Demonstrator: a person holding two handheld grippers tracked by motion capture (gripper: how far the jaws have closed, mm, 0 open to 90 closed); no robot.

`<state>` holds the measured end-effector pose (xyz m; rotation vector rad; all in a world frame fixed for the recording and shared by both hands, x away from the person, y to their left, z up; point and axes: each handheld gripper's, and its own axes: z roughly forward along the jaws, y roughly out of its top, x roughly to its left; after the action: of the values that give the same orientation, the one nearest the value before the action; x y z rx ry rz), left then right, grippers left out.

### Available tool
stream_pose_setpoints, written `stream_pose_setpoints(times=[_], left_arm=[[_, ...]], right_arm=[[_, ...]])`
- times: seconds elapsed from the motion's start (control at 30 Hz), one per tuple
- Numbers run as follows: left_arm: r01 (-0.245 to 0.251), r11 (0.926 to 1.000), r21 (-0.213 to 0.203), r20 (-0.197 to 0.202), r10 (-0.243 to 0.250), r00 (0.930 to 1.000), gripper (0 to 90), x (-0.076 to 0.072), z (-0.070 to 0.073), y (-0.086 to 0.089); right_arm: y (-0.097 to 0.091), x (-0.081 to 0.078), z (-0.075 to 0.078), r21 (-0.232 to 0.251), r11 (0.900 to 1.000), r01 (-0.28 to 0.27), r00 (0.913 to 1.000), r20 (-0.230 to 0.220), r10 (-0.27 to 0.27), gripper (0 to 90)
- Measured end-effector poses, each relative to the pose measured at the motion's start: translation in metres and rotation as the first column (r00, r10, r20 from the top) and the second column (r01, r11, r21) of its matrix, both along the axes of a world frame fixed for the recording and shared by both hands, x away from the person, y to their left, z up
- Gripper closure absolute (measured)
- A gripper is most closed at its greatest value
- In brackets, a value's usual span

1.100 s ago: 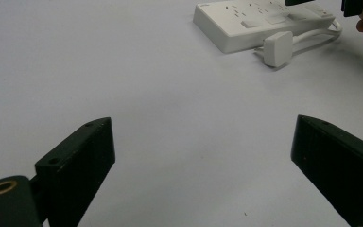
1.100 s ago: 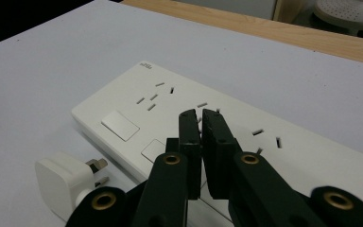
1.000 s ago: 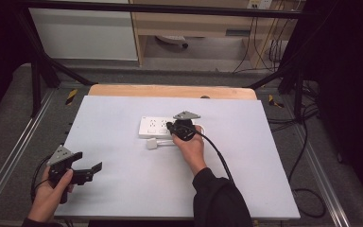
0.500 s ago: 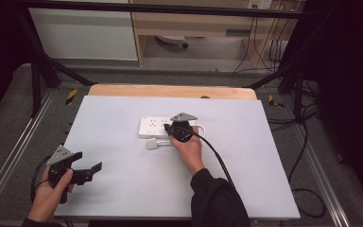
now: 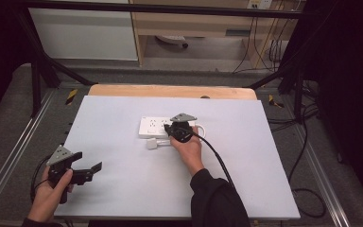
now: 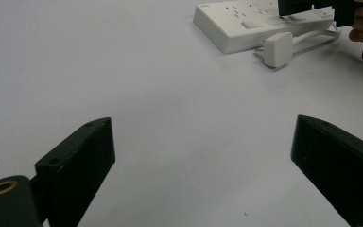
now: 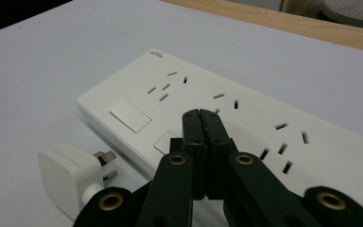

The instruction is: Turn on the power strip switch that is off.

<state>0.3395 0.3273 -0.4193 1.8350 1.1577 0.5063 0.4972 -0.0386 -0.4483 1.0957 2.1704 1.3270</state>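
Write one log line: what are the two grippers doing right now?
right gripper: shut, tips over power strip switch | left gripper: open, holds nothing | plug: loose beside strip

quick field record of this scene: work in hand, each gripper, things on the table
work in hand: pressing at a switch on the power strip
right gripper: jaws shut together, nothing between them, tips over the strip's second rocker switch
left gripper: jaws wide open, nothing between them, near the table's front left
power strip: white, lying flat mid-table, sockets unoccupied
plug: white, unplugged, lying on the table beside the strip, prongs toward it
table: pale surface
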Motion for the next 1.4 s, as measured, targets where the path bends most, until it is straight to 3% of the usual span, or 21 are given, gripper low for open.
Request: stream_pose_setpoints(times=[0.73, 1.4], left_arm=[[0.000, 1.0000, 0.000, -0.001, 0.000, 1.0000, 7.1, -0.0002, 0.0002, 0.0006], [-0.002, 1.0000, 0.001, 0.000, 0.002, 1.0000, 7.1, -0.0005, 0.0004, 0.0006]], right_arm=[[0.0037, -0.0033, -0.0038, -0.017, 0.9997, -0.015, 0.9995, 0.027, 0.015, 90.0], [0.0004, -0.0033, -0.0066, 0.008, 0.9998, -0.017, 0.9992, 0.036, 0.017, 90.0]])
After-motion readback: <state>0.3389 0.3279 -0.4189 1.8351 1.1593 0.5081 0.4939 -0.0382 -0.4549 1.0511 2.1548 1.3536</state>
